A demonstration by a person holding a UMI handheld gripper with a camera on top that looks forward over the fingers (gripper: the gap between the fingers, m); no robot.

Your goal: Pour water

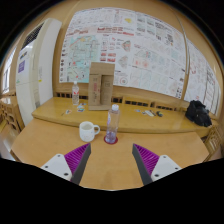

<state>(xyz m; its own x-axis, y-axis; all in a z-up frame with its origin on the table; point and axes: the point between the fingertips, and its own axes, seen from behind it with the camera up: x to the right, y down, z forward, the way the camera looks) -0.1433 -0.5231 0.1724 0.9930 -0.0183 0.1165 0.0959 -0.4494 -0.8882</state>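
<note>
A: Nearest, the gripper (112, 160). Two dark fingers rise from the bottom of the view, each with a magenta pad (76, 156) on its inner face. They stand wide apart, nothing between them but bare tabletop.

B: Surface under them?

A: A light wooden table (110, 172), plain where the fingers are.

B: Next out?

A: Just ahead of the fingers, slightly to the left finger's side, a white mug (88, 130), upright on the table, handle toward the right. Beside it, to the right and a little further, a tall clear glass (113, 121), upright, standing on a small purple coaster (111, 139). Mug and glass are near each other but apart. Whether either holds water cannot be told.

B: And the water source?

A: Beyond those, on a second wooden table (150, 122) butted against the first, a clear plastic bottle (75, 96) stands upright, well apart from the fingers. Right beside it a brown cardboard box (100, 86), upright and taller than the bottle.

B: Anything else on that far table?

A: Small objects toward the right, too small to identify. At the far right end a black bag (197, 112).

B: Background?

A: The wall (55, 30) behind carries large sheets of printed paper (120, 42), text and figures unreadable. At left a pale door or panel (27, 70).
</note>
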